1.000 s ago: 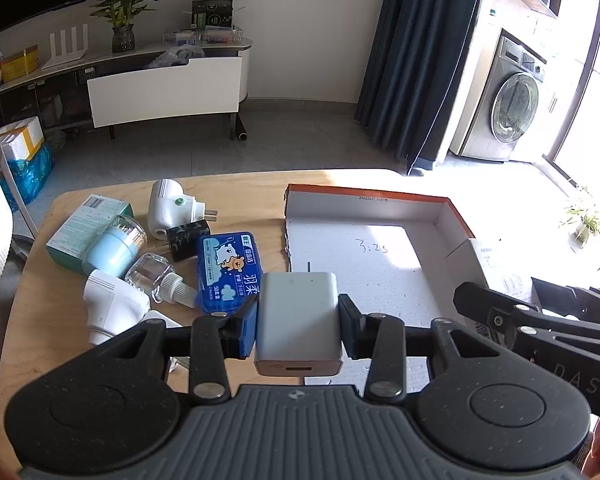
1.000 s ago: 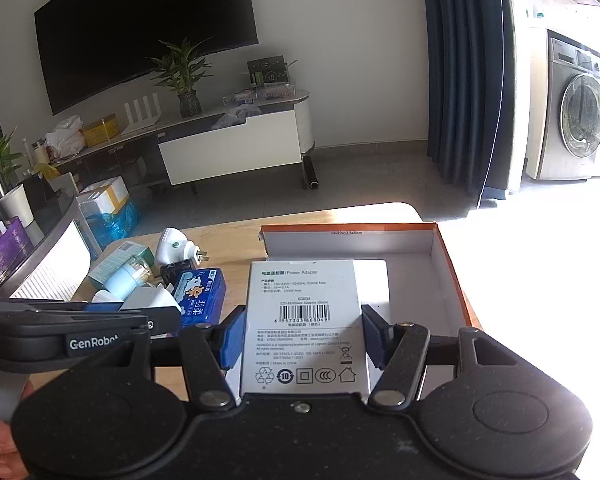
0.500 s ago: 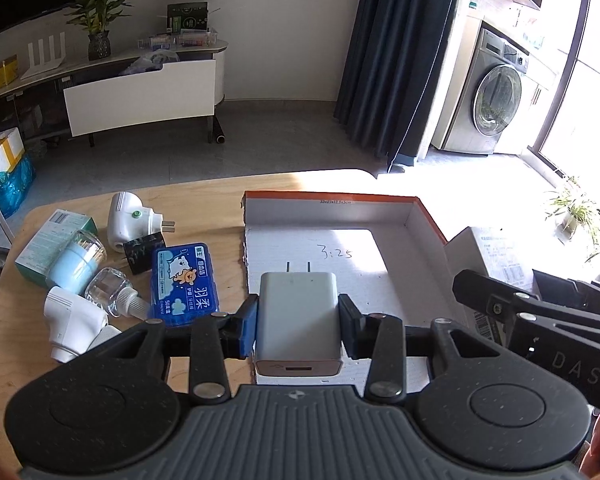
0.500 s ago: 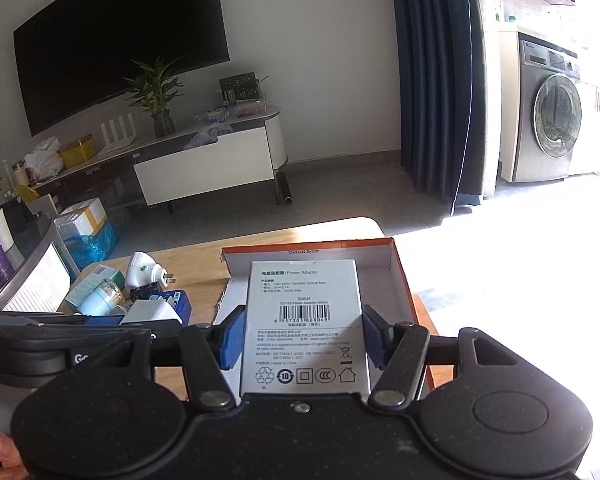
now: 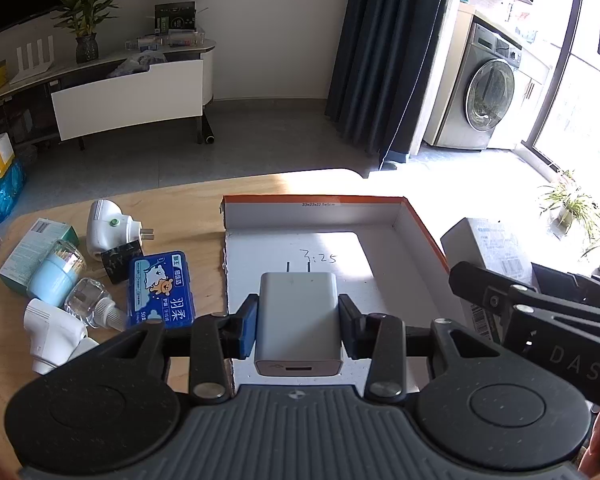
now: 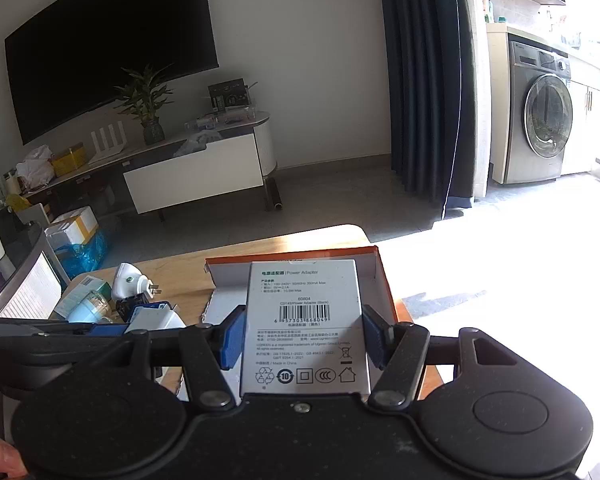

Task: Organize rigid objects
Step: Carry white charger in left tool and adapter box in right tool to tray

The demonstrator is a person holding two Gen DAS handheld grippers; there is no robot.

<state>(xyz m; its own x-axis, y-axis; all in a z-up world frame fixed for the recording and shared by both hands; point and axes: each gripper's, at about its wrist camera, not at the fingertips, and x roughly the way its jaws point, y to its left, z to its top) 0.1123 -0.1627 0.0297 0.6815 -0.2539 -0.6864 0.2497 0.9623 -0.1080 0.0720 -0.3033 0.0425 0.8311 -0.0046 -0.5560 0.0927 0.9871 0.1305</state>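
the left gripper (image 5: 299, 322) is clamped on a white usb charger (image 5: 299, 316), blue pads pressed to both its sides, prongs pointing forward. it hangs over the near part of the open orange-edged box (image 5: 420, 224), whose white floor carries a handwritten "3:25". the right gripper (image 6: 303, 338) pinches a white power adapter carton (image 6: 305, 320) with its barcode face up, above the same box (image 6: 386, 280); whether the carton touches the box floor is hard to tell from here. on the wooden table (image 5: 172, 200) left of the box lie a blue floss-pick case (image 5: 160, 290), a white plug-in unit (image 5: 108, 230), a small black cube (image 5: 122, 264), a pale blue toothpick jar (image 5: 56, 276), a clear bottle (image 5: 90, 306) and a teal carton (image 5: 32, 242), crowded together.
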